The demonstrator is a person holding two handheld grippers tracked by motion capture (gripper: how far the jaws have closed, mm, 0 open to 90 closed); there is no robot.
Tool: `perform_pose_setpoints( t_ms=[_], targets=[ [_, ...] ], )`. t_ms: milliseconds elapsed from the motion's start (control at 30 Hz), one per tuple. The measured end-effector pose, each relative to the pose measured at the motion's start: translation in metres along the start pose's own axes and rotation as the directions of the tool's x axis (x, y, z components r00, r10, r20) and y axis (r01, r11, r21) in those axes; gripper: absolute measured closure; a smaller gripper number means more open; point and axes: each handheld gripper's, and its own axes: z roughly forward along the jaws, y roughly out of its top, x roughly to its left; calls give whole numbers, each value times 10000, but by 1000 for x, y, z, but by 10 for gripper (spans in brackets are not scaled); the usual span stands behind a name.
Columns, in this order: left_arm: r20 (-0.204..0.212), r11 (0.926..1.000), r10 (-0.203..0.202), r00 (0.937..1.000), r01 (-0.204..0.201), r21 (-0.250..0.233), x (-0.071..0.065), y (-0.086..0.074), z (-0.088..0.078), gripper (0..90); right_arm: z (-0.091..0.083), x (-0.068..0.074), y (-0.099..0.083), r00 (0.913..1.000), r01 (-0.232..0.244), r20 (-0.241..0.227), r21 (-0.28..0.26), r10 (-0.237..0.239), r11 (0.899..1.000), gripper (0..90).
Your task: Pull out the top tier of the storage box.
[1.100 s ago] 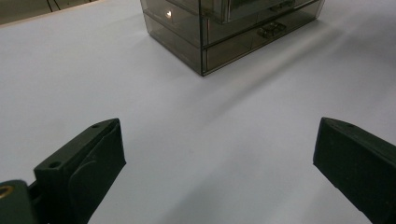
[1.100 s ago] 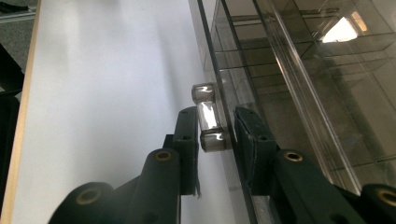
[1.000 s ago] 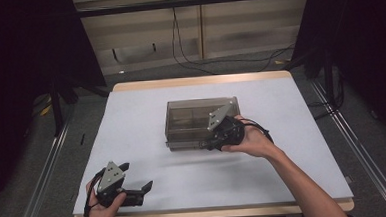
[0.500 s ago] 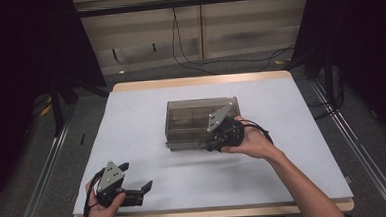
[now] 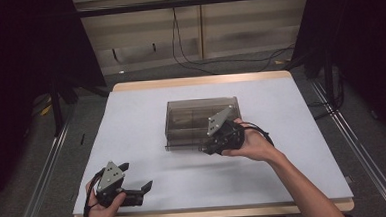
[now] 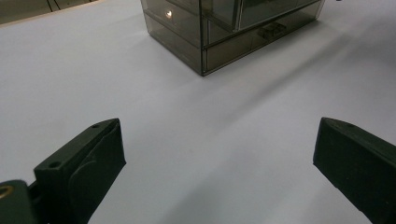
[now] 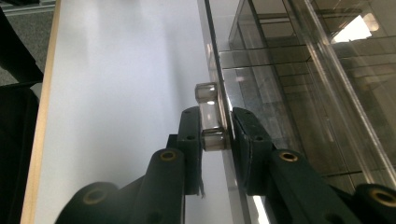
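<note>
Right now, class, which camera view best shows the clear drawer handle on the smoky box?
The right gripper view: the handle sits close up between the right hand-held gripper jaws. The high view hides it behind that gripper; the left gripper view shows the box from afar.

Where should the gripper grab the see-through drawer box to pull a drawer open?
Probably at the small clear handle that sticks out from the front panel of the drawer box. It is a thin bar, so jaws fit on either side of it, coming straight at the front from the person's side. The right gripper has just been closing there, the handle and panel edge between its jaws.
</note>
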Motion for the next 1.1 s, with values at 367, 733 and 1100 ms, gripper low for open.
perform_pose_setpoints(
  t_ms=[367,733,1100],
  targets=[
    [7,10000,2,10000,-2,0,0,0,0,19,-1,7,-2,9999,-2,-108,-67,2,10000,757],
    [-14,10000,-2,10000,2,-3,0,0,0,19,-1,14,-3,9996,173,-241,-50,-175,9998,770],
    [-31,10000,6,10000,-6,-23,-1,0,0,19,-1,15,-2,9989,291,-365,7,-290,9996,779]
  ],
)
